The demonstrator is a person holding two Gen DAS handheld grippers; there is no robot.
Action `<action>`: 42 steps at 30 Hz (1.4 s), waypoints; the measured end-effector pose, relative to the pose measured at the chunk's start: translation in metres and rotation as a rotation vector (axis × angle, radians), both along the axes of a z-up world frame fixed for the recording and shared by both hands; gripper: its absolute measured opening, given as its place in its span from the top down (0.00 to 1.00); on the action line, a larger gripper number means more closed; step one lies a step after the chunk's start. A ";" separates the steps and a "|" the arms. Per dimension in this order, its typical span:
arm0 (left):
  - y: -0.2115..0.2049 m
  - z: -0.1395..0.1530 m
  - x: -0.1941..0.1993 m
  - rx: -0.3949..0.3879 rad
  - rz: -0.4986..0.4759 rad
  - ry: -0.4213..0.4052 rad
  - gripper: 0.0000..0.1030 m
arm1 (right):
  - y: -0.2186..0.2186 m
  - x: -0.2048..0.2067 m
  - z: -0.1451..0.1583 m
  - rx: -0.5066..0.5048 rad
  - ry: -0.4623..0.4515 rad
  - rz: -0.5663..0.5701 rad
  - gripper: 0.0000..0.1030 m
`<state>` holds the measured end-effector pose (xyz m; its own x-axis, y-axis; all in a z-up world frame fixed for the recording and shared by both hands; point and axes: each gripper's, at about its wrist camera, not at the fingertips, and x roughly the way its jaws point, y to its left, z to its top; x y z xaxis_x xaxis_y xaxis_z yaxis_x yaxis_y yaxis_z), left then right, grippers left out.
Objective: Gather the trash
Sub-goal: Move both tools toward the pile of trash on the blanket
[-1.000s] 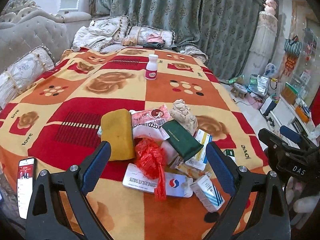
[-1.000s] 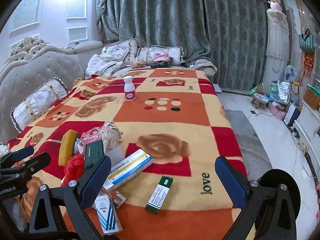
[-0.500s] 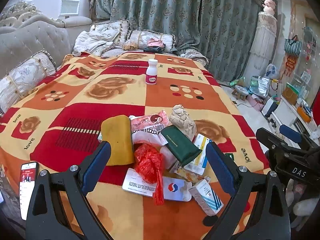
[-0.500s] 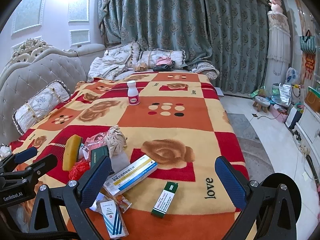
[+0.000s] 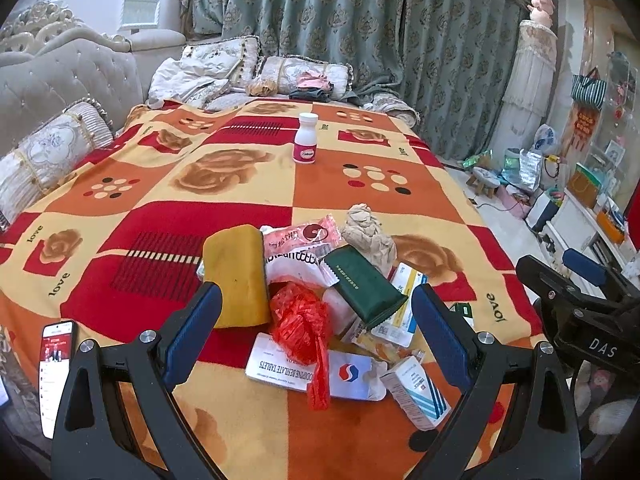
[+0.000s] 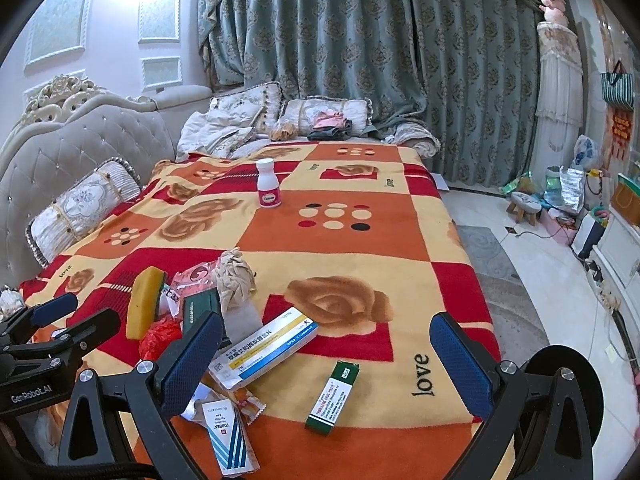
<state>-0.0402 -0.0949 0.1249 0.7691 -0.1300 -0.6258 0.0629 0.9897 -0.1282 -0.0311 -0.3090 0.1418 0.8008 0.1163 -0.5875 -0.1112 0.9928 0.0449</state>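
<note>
A pile of trash lies at the near end of a bed [image 5: 168, 200] covered by a red, orange and yellow blanket: a yellow sponge [image 5: 236, 276], a red plastic bag [image 5: 300, 320], a dark green packet [image 5: 364, 286], crumpled paper [image 5: 368, 232] and medicine boxes [image 6: 264, 354]. A white pill bottle [image 5: 306, 138] stands upright farther back. The left tool [image 5: 316, 328] and right tool [image 6: 326, 366] both hang released above the trash, grasping nothing.

A heap of trash lies at the near end of the blanket [image 5: 160, 208]: a sponge [image 5: 236, 276] on its left, a crumpled paper wad [image 5: 368, 232] behind, medicine boxes [image 6: 266, 350] to the right. A pill bottle [image 5: 306, 138] stands well beyond, pillows [image 6: 320, 114] behind it.
</note>
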 end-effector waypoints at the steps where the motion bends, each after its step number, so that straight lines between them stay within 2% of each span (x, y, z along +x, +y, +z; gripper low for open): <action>1: 0.000 -0.001 0.000 0.001 0.000 0.001 0.07 | 0.000 0.000 0.000 0.000 0.001 -0.001 0.00; 26: 0.006 -0.007 0.003 -0.007 0.015 0.018 0.07 | 0.005 0.000 -0.015 0.001 0.045 0.023 0.00; 42: 0.012 -0.021 0.007 -0.022 0.023 0.060 0.07 | 0.007 0.002 -0.023 -0.003 0.067 0.030 0.00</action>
